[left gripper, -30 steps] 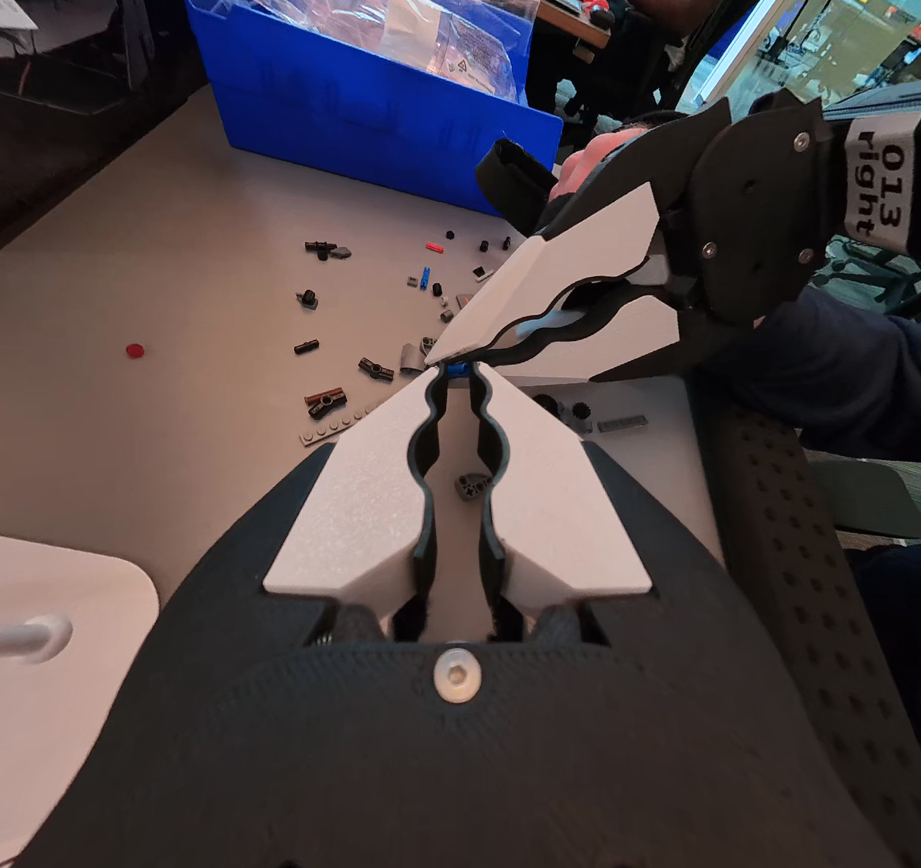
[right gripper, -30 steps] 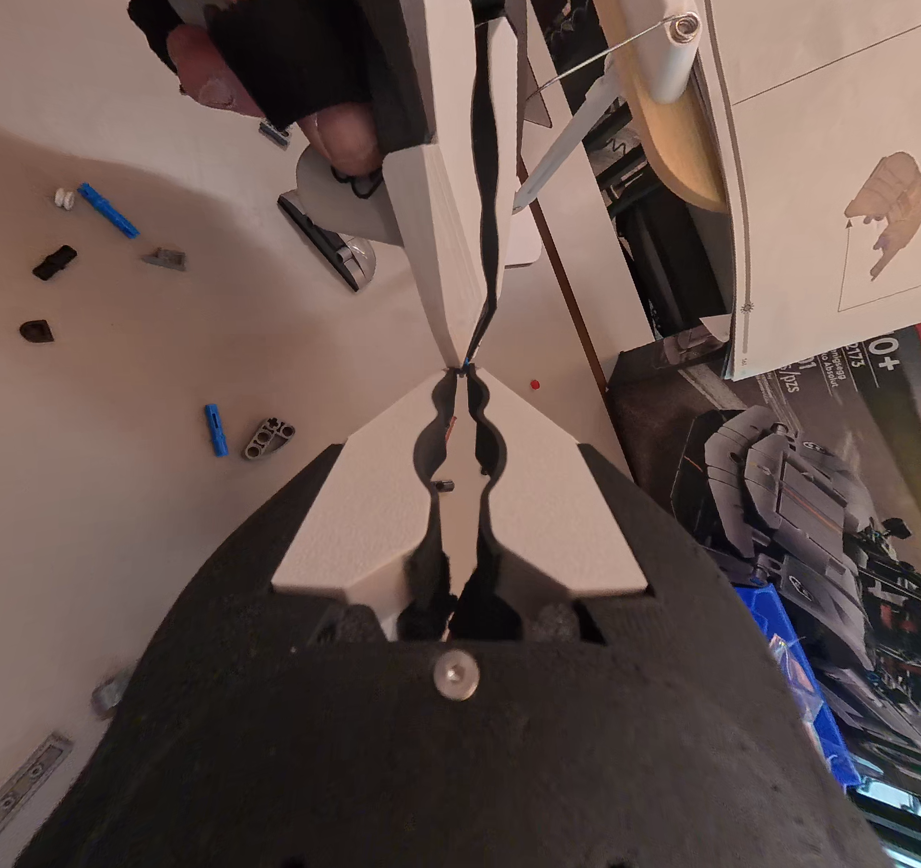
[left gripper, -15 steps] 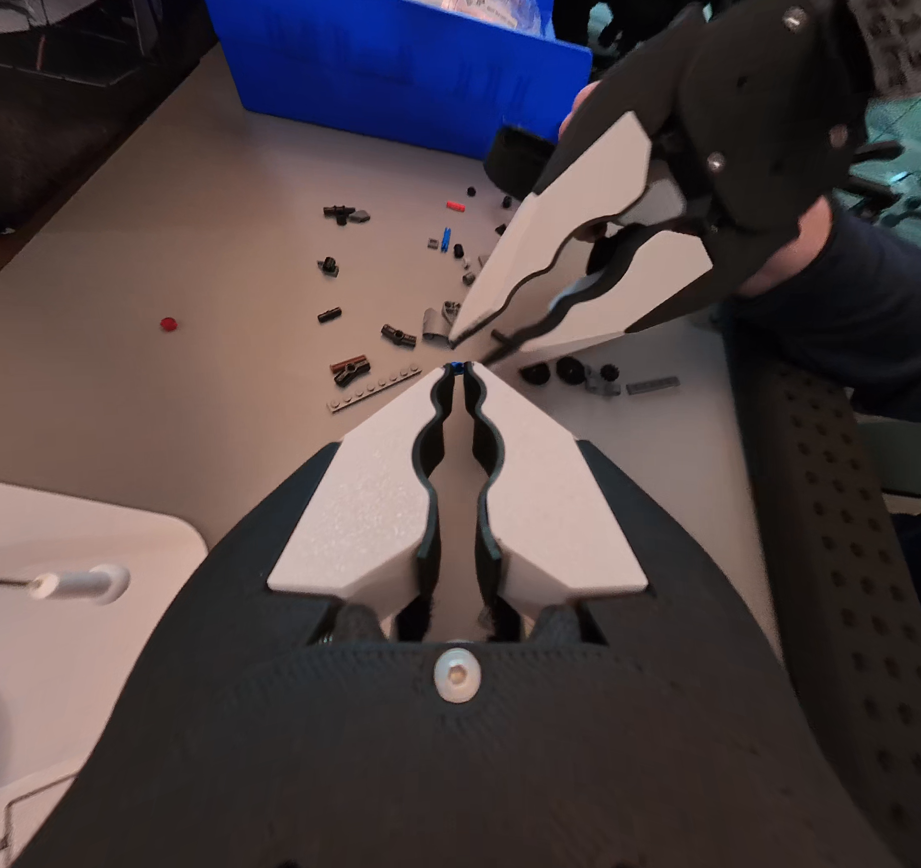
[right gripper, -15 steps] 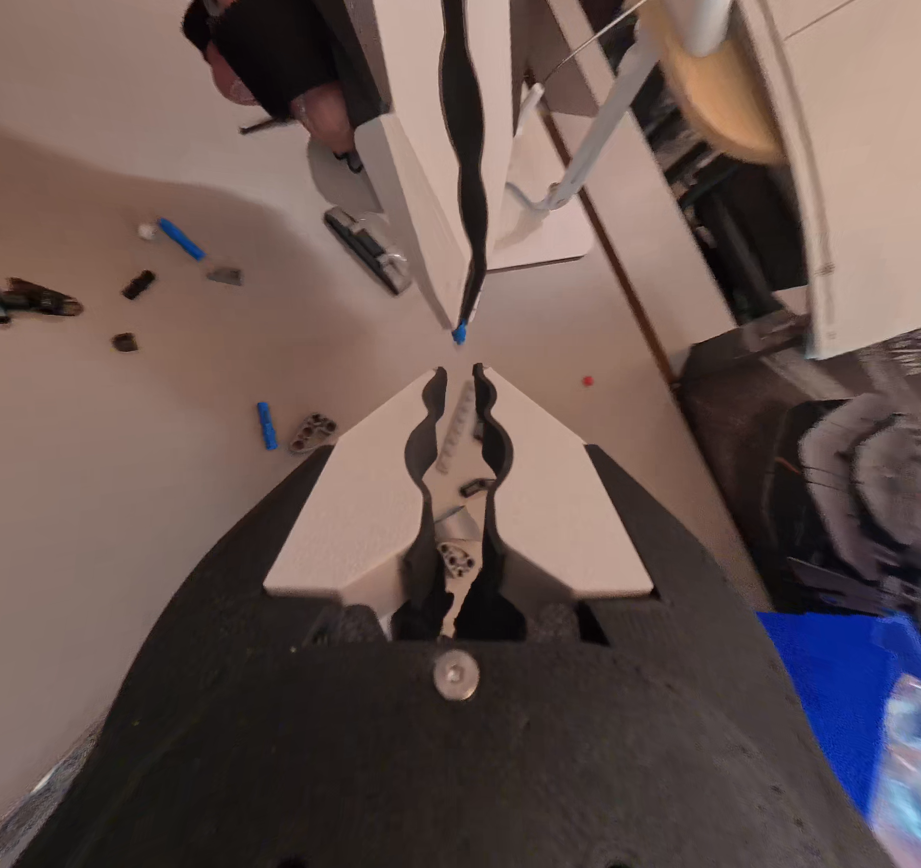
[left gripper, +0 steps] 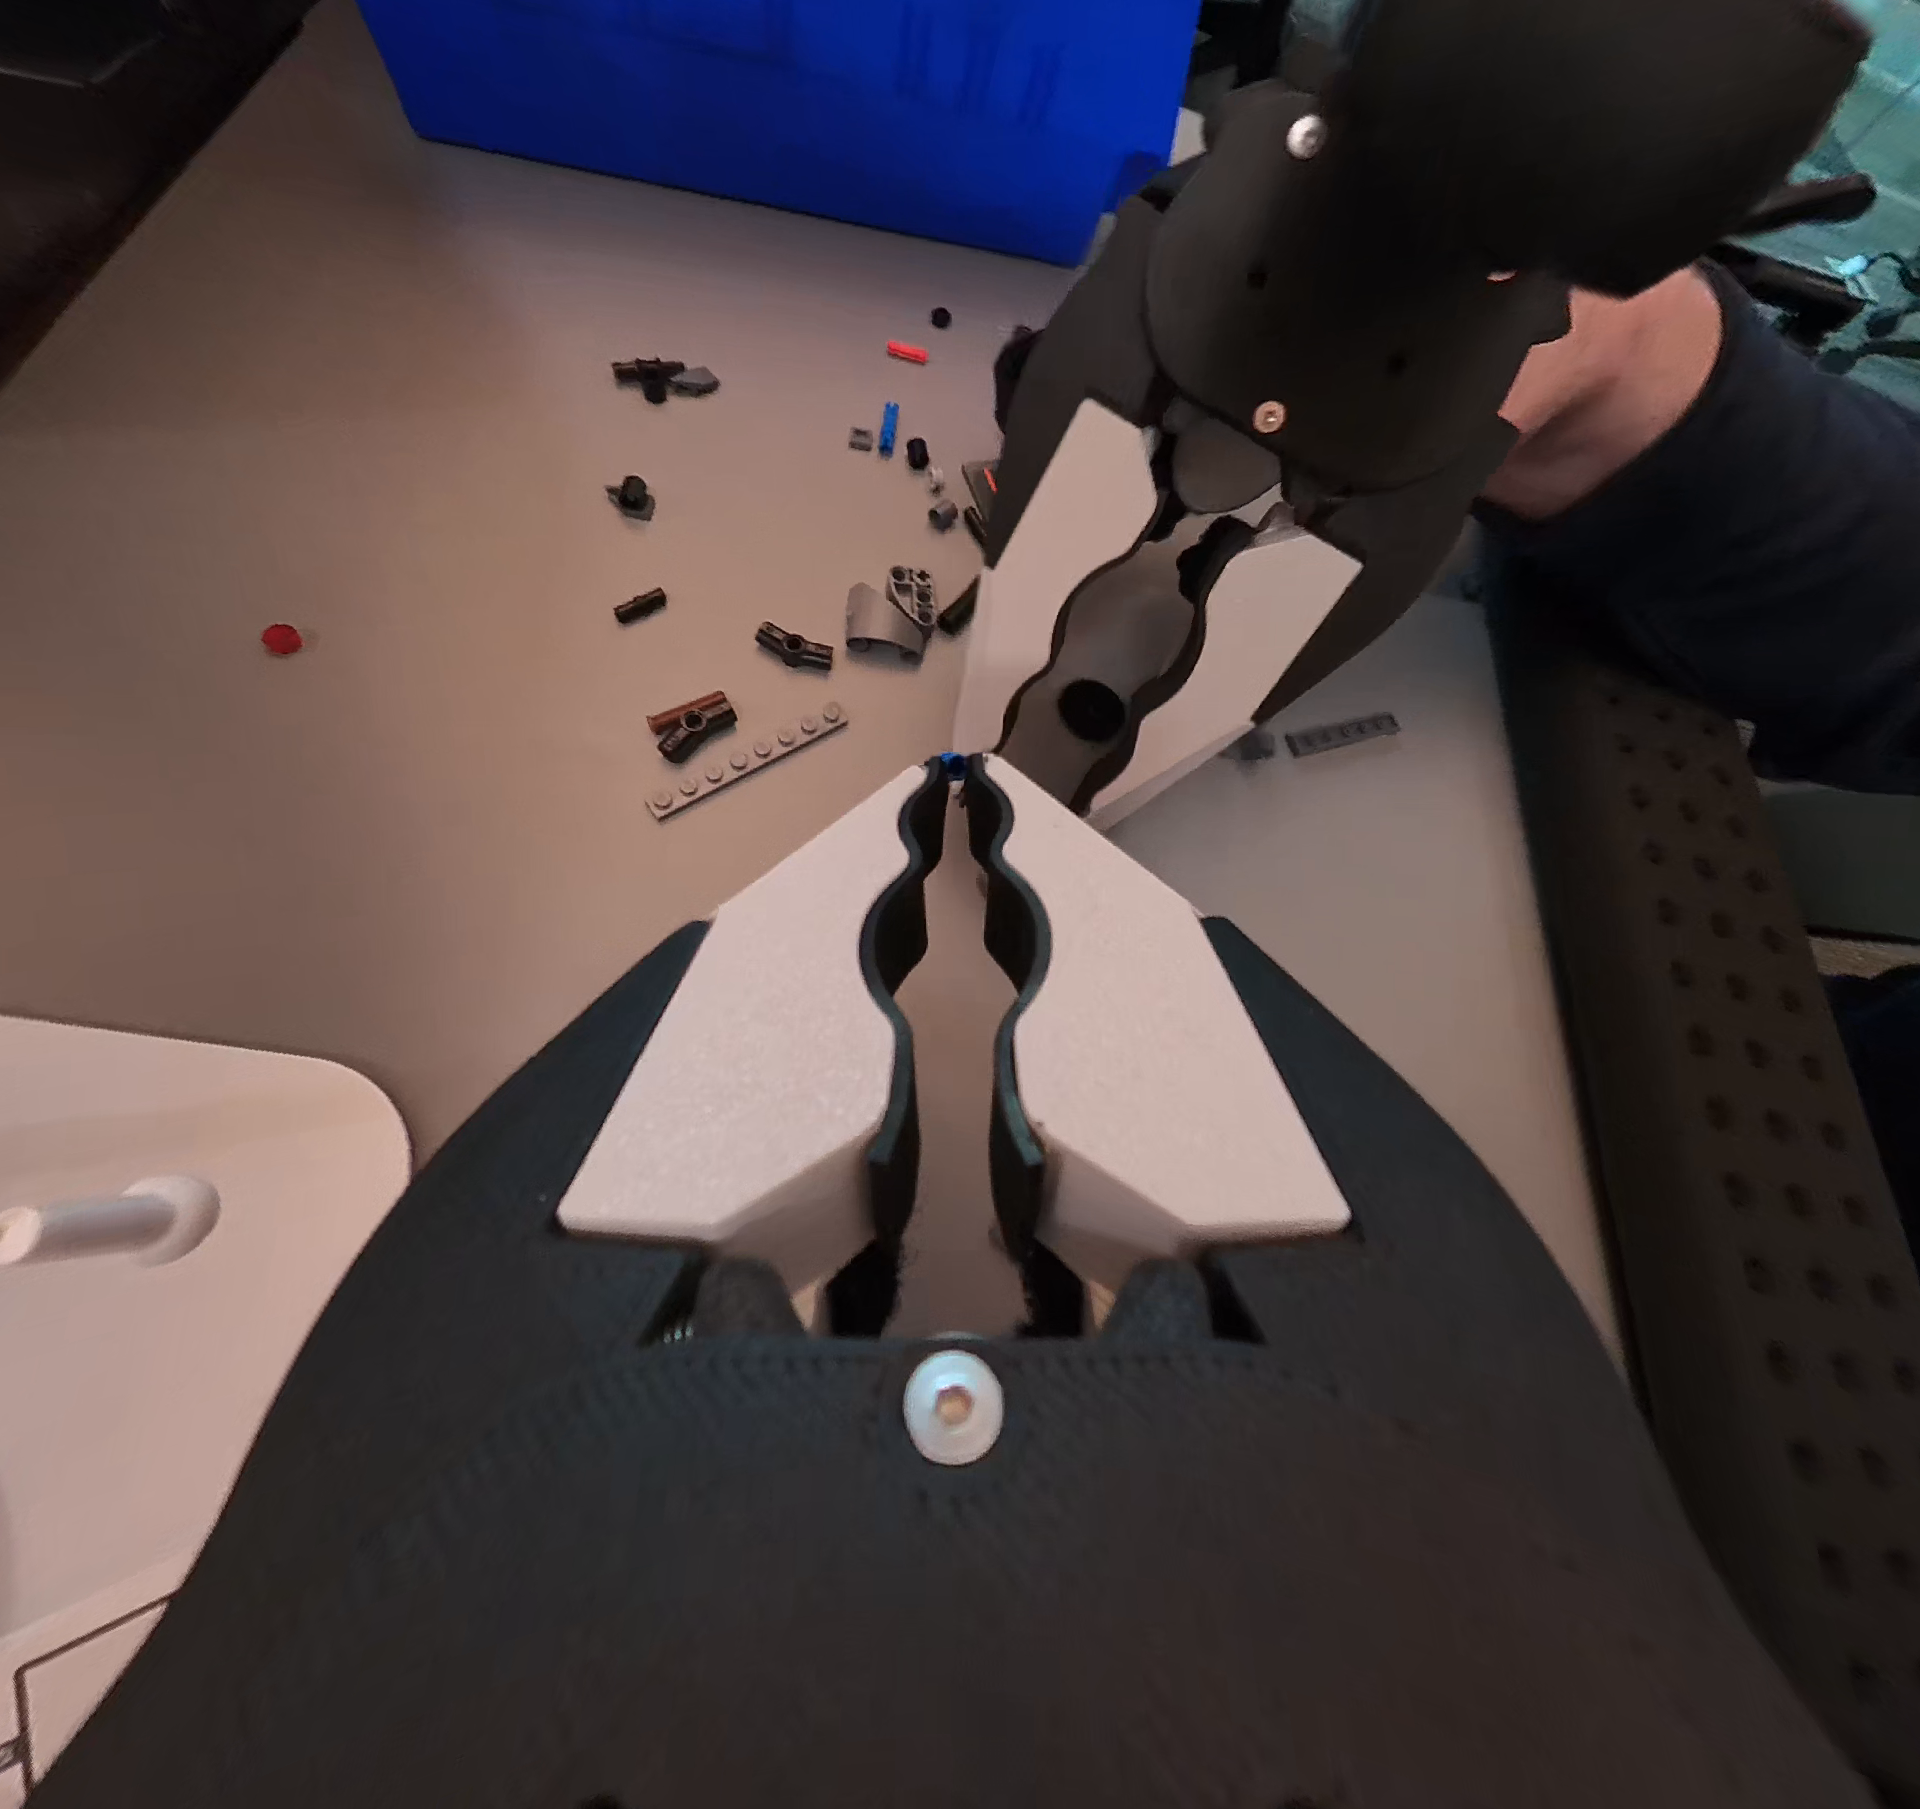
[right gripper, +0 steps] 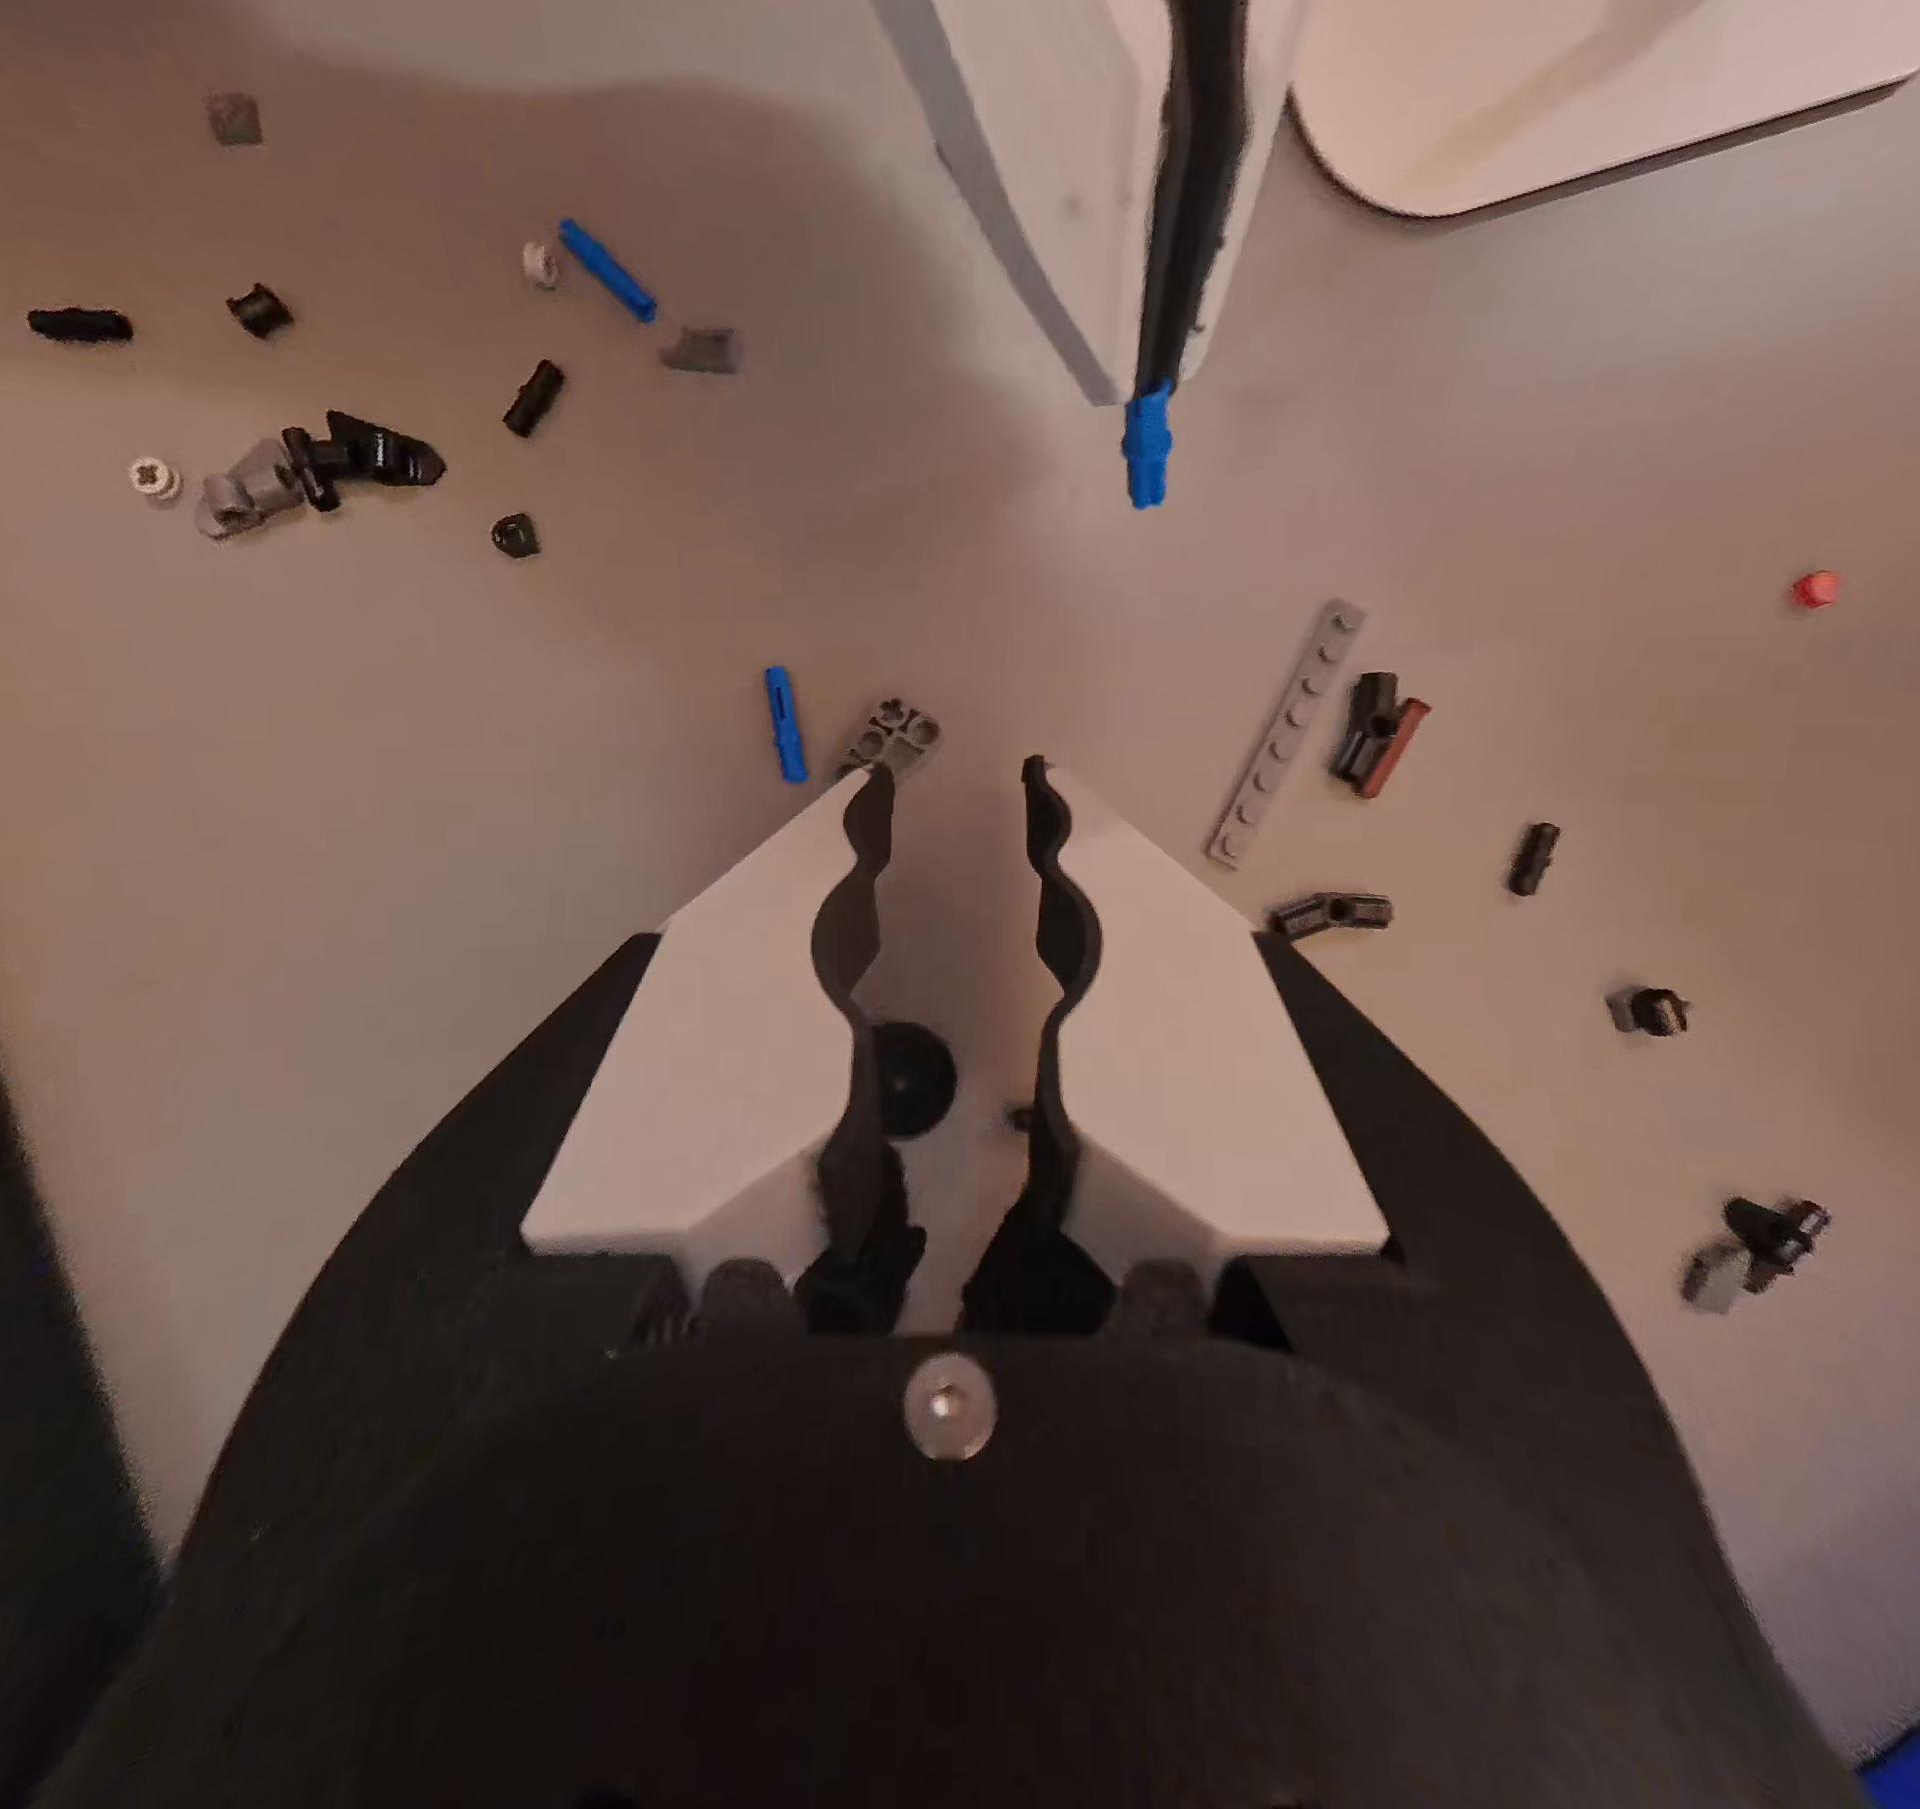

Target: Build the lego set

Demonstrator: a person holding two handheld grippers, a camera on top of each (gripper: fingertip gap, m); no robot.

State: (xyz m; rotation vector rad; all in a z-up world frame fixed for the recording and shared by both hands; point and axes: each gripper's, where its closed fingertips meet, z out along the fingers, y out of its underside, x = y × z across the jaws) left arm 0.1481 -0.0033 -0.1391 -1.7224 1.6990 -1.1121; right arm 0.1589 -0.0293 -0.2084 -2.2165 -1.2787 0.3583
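Observation:
My left gripper (left gripper: 951, 772) is shut on a small blue pin (left gripper: 948, 764), held at its tips above the table. In the right wrist view the left gripper (right gripper: 1158, 377) comes in from the top and the blue pin (right gripper: 1148, 445) sticks out of its tips. My right gripper (right gripper: 956, 772) is open and empty, low over the table. Its left fingertip is next to a grey three-hole beam (right gripper: 896, 736), with a second blue pin (right gripper: 784, 725) beside it. A black round piece (right gripper: 912, 1079) lies between its fingers. In the left wrist view the right gripper (left gripper: 1034, 772) points down just right of my left tips.
Loose parts are scattered on the table, including a long grey plate (right gripper: 1288, 731), black connectors (right gripper: 1377, 736) and a red stud (right gripper: 1815, 588). A blue bin (left gripper: 790, 45) stands at the back, a white stand base (left gripper: 156, 1188) at the left, and a black perforated chair (left gripper: 1714, 1032) at the right. My hands' fingertips stand some 8 cm from each other. The right tips stand about 6 cm off the long grey plate (right gripper: 1288, 731). Look for it in the left wrist view (left gripper: 743, 762) too.
The two grippers' tips met at the blue pin, then parted. My left kept the pin. My right opened and swung down toward the table by the grey beam.

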